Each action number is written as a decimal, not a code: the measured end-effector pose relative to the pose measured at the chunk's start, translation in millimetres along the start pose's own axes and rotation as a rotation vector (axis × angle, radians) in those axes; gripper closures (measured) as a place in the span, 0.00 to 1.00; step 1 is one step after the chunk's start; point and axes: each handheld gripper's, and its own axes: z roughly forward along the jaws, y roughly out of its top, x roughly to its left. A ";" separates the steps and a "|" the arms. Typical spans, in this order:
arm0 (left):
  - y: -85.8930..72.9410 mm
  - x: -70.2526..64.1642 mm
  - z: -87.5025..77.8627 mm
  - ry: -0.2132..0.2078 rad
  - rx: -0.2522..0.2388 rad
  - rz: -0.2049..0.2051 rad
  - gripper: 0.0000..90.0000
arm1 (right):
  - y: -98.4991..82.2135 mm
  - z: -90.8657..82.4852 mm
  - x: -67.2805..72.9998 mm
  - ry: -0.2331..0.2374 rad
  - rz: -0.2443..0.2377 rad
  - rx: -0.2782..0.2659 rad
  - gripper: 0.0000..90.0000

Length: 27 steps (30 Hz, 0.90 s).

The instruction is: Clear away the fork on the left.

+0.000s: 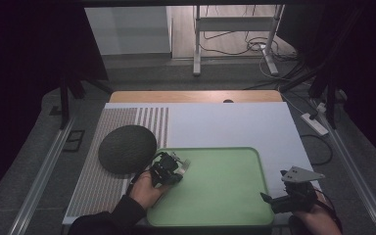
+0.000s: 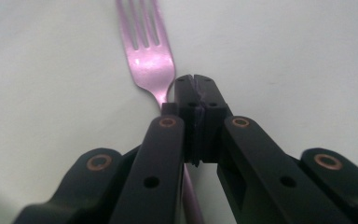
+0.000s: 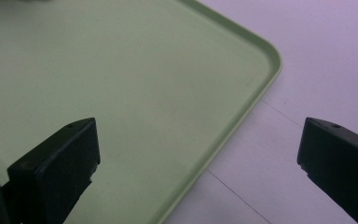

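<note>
Wooden table [image 1: 196, 96] under a white mat [image 1: 225, 125], set with a tray and a round pad

The mat covers nearly all the tabletop, its left part printed with fine stripes. A green tray [image 1: 215, 215] lies on its near half; a dark round woven pad [image 1: 127, 148] rests just left of the tray, over the stripes.

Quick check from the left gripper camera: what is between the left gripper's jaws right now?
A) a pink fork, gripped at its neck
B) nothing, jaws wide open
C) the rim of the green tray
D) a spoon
A: in the left gripper view the left gripper has its jaws closed on the neck of the pink fork, whose tines point away over the green tray.
</note>
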 end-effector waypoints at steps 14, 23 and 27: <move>-16.5 30.9 -11.8 0.021 -0.002 -0.100 0.98 | -0.1 0.1 -0.4 0.004 0.004 -0.005 0.00; -24.4 43.0 -16.5 0.008 -0.007 -0.149 0.97 | -0.3 -0.1 -0.9 0.008 0.007 -0.007 0.00; -24.0 41.1 -20.6 0.010 -0.037 -0.139 0.90 | -0.2 -0.2 -0.9 0.007 0.008 -0.007 0.00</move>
